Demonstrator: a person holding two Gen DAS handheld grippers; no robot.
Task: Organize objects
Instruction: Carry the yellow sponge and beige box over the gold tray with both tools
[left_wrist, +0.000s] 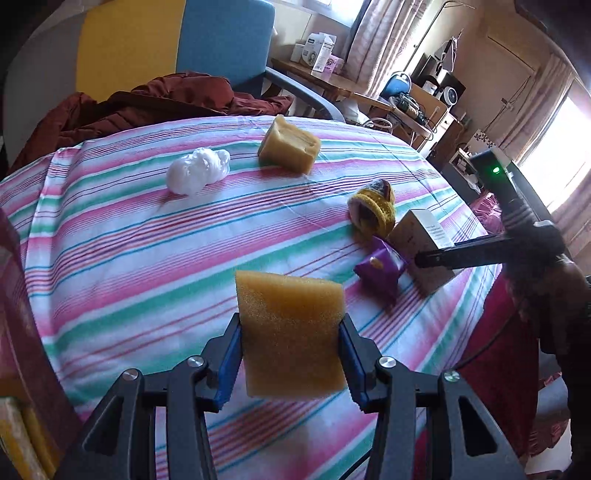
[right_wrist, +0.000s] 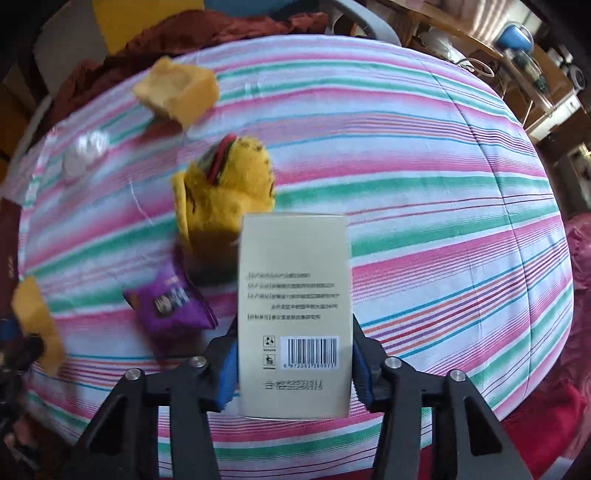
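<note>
Sponge grip: yellow foam sponge (left_wrist: 291, 336) is clamped flat between the blue pads of the left claw (left_wrist: 291, 354), lifted off the striped cloth (left_wrist: 147, 236).
Box grip: right claw (right_wrist: 293, 354) is closed on a beige carton (right_wrist: 293, 310), its long axis running out along the fingers toward 12 o'clock.
Near neighbours: purple packet (right_wrist: 171, 306) lies at 10 o'clock of the right claw, just beside the carton; yellow plush toy (right_wrist: 225, 192) sits beyond it at 11 o'clock.
Far items: second sponge block (left_wrist: 290, 146) at 12 o'clock of the left claw; white wad (left_wrist: 197, 170) at 11.
Deciding relation: loose items lie nearer the right claw, but both claws are full; I judge each must set down first.
</note>
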